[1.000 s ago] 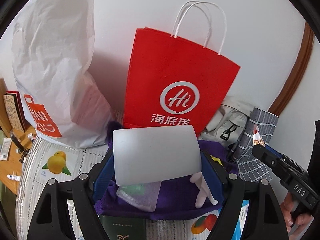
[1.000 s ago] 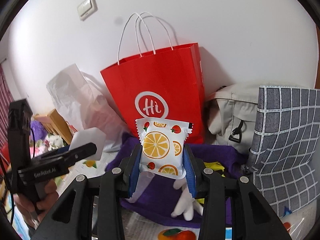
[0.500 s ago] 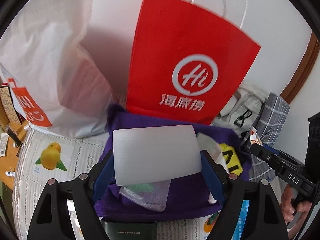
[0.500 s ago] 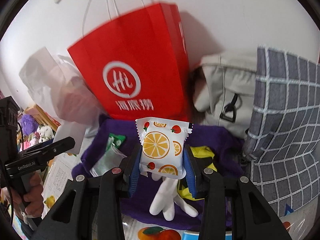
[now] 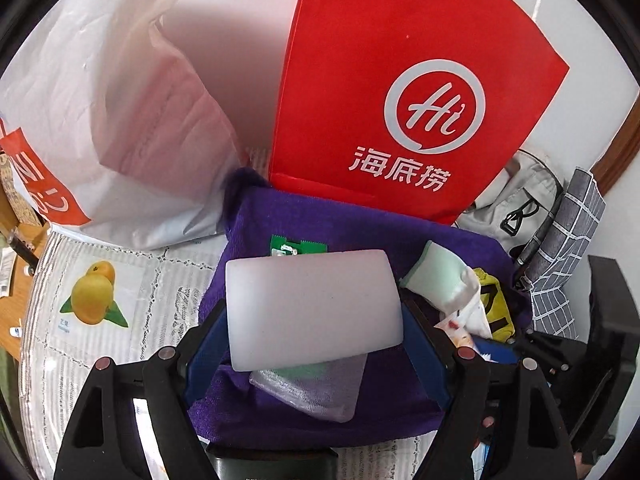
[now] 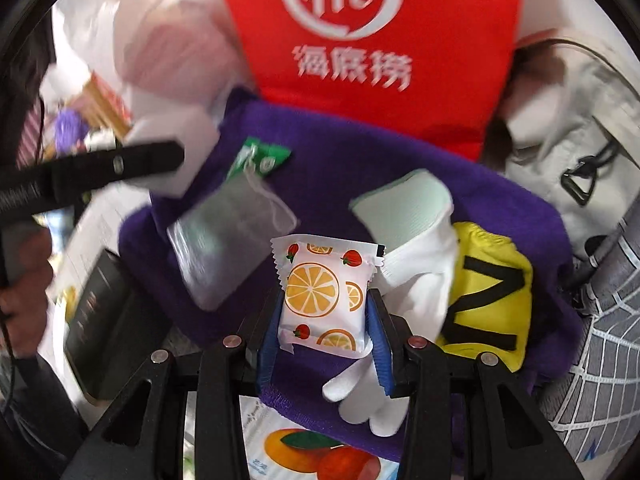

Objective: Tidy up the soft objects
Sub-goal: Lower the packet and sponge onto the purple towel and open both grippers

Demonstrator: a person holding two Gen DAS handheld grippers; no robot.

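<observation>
My left gripper (image 5: 314, 320) is shut on a pale white soft block (image 5: 312, 304), held over a purple towel (image 5: 360, 224). On the towel lie a clear packet with a green header (image 5: 308, 388), a white glove with a mint cuff (image 5: 444, 284) and a yellow pouch (image 5: 494, 300). My right gripper (image 6: 324, 320) is shut on a white sachet printed with orange slices (image 6: 324, 292), low over the same purple towel (image 6: 360, 152). Beneath it are the white glove (image 6: 416, 280), the clear packet (image 6: 232, 232) and the yellow pouch (image 6: 488, 292). The left gripper (image 6: 100, 172) with its block shows at the left.
A red paper bag (image 5: 400, 92) stands behind the towel, a white plastic bag (image 5: 112, 112) to its left. A grey bag (image 5: 516, 208) and a checked grey cloth (image 5: 568, 256) crowd the right. A fruit-print mat (image 5: 92, 300) covers the table, and a dark book (image 6: 104, 320) lies at the towel's left.
Both grippers have come down toward the purple towel, each still holding its item. The right one dropped and tilted more, so the glove, packet and pouch now fill its view.
</observation>
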